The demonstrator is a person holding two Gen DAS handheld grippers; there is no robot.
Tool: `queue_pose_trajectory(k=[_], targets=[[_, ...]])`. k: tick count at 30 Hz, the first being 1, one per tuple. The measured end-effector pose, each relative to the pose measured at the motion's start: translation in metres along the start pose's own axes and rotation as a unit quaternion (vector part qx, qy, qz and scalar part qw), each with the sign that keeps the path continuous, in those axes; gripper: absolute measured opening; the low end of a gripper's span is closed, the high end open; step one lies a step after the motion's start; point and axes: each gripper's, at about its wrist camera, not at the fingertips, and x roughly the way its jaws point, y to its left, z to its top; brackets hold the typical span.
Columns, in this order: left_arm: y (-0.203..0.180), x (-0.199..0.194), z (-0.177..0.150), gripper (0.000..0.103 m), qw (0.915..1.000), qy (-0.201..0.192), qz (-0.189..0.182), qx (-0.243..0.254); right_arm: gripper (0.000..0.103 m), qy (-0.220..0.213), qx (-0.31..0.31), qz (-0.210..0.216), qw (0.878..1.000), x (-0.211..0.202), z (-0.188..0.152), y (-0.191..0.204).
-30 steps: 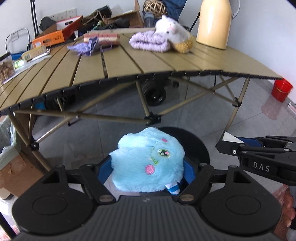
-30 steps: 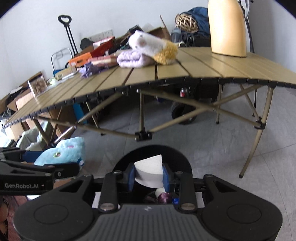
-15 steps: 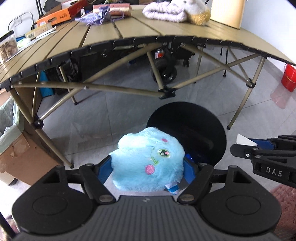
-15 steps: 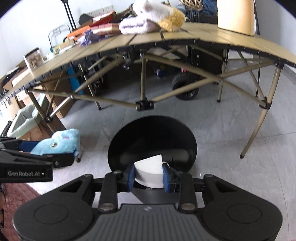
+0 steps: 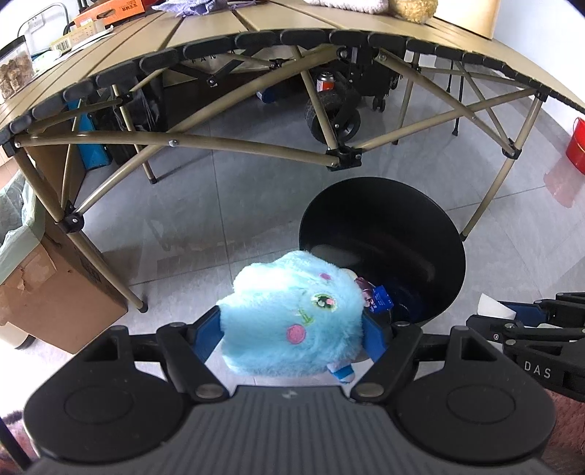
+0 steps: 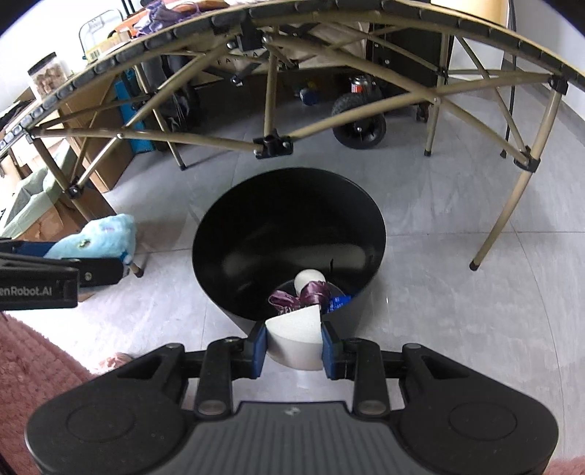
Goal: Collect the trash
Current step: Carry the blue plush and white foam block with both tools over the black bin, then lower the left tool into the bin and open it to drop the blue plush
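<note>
- Left gripper (image 5: 292,334) clamped fairly wide around a fluffy blue plush toy (image 5: 292,321), held just beside the near left rim of the black bin (image 5: 431,234).
- Right gripper (image 6: 294,345) pinched narrow on a white foam wedge (image 6: 294,329), right at the bin's near rim.
- Bin on the grey floor (image 6: 438,255) by the folding table (image 5: 256,22), purple wrapper (image 6: 310,292) and other trash already inside.

Beyond the fingers a folding table's tan slatted tabletop (image 5: 204,33) spans the view on crossed tan legs (image 6: 270,95). Under it stands a black-wheeled cart (image 5: 332,117). A cardboard box (image 5: 55,292) sits left of the fingers, a red bucket (image 5: 576,144) far right.
</note>
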Motion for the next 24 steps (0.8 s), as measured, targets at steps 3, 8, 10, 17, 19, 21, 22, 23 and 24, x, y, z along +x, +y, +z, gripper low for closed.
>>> queue_pose_trajectory(k=[3,8,10,17,19,21,22,23,24], targets=[[-0.001,0.002,0.0,0.077,1.0,0.005,-0.002,0.002,0.029,0.003,0.003,-0.002,1.0,0.001,-0.002,-0.003],[-0.006,0.009,0.002,0.077,0.9997,0.025,-0.004,0.006,0.029,0.007,0.015,-0.008,1.0,0.001,-0.003,-0.013],[-0.009,0.012,0.004,0.077,0.9994,0.033,-0.01,0.007,0.029,0.007,0.021,-0.012,1.0,0.002,-0.003,-0.018],[-0.026,0.025,0.012,0.077,0.9979,0.059,-0.014,0.023,0.029,0.011,0.052,-0.028,0.998,0.005,-0.008,-0.044],[-0.031,0.029,0.016,0.077,0.9974,0.066,-0.016,0.025,0.029,0.01,0.06,-0.03,0.998,0.005,-0.008,-0.049],[-0.037,0.032,0.02,0.077,0.9969,0.072,-0.016,0.028,0.029,0.007,0.065,-0.031,0.997,0.005,-0.008,-0.054],[-0.041,0.034,0.022,0.077,0.9966,0.075,-0.017,0.03,0.029,0.006,0.068,-0.032,0.997,0.005,-0.007,-0.055],[-0.043,0.036,0.024,0.077,0.9964,0.077,-0.017,0.031,0.029,0.004,0.071,-0.034,0.997,0.005,-0.007,-0.058],[-0.046,0.038,0.026,0.077,0.9962,0.079,-0.018,0.032,0.029,0.002,0.075,-0.036,0.997,0.005,-0.007,-0.06]])
